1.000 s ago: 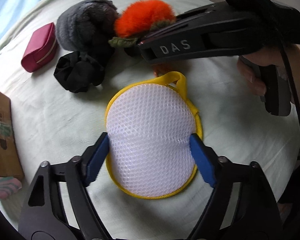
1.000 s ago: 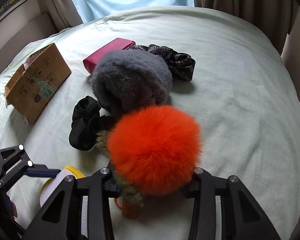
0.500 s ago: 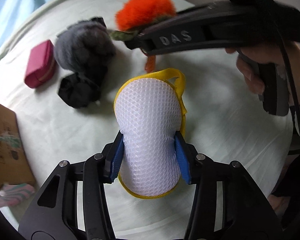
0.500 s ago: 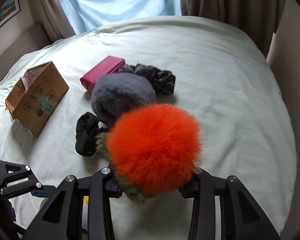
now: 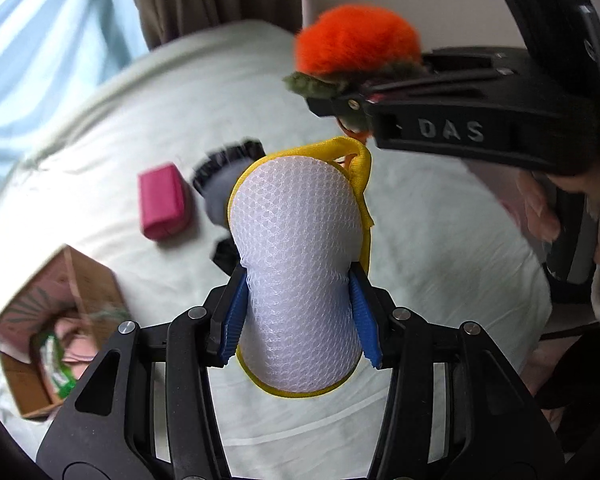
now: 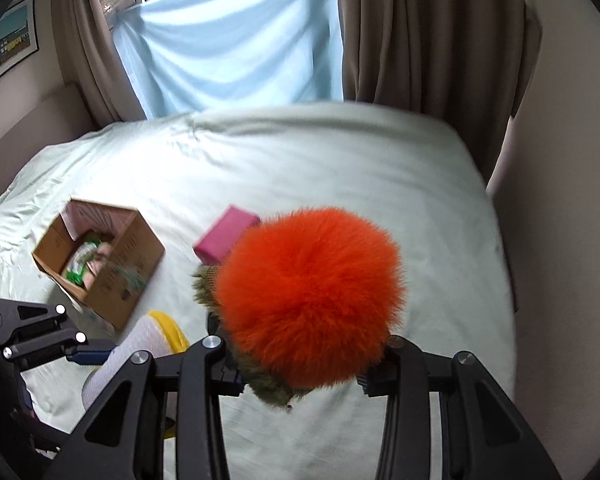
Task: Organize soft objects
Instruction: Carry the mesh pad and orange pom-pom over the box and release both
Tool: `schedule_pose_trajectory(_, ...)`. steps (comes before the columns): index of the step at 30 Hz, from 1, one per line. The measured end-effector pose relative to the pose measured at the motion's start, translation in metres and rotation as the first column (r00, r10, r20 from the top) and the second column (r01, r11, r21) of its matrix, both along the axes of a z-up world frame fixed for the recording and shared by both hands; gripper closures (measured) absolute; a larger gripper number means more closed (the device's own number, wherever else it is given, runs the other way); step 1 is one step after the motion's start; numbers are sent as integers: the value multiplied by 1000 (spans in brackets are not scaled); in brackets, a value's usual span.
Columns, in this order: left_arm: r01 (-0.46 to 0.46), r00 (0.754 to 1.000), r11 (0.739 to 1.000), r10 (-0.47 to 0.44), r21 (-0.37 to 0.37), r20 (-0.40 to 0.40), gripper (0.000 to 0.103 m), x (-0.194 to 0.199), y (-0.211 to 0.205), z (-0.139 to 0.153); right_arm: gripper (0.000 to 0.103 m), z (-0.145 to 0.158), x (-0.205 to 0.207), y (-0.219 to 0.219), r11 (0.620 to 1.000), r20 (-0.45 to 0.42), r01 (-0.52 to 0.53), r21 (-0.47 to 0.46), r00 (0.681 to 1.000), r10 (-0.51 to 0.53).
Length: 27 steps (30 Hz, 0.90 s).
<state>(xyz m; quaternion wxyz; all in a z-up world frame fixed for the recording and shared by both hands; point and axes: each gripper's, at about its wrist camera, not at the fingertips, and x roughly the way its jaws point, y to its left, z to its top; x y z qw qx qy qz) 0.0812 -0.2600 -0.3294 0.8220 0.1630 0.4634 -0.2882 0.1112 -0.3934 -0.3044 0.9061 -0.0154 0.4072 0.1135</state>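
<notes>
White mesh pouch with yellow trim, pinched at its middle in the left gripper, blue fingers clamped on it, held above the bed. Right gripper clamped on an orange pom-pom toy, also aloft. On the bed below: open cardboard box, pink case, dark fuzzy items partly hidden behind the pouch.
</notes>
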Motion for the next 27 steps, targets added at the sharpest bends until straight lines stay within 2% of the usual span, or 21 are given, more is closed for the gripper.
schedule_pose_trajectory(8,-155,987,985,157,-79,22,59,14,64,78,66,86,-15,35,998,58,56,14,997,-57)
schedule_pose_trajectory(11,-190,979,977,196,-93,57,59,18,97,109,66,112,-18,64,998,83,57,-30,995,-54)
schedule_pose_trajectory(17,-270,957,954,281,-129,70,59,41,181,150,66,158,-22,130,996,118,86,13,989,-87)
schedule_pose_trajectory(22,-349,931,925,360,-148,53,59,60,262,160,66,170,-17,194,994,114,104,42,988,-108)
schedule_pose_trajectory(27,-396,915,909,403,-128,33,59,69,331,155,66,160,-1,256,992,83,109,65,990,-114)
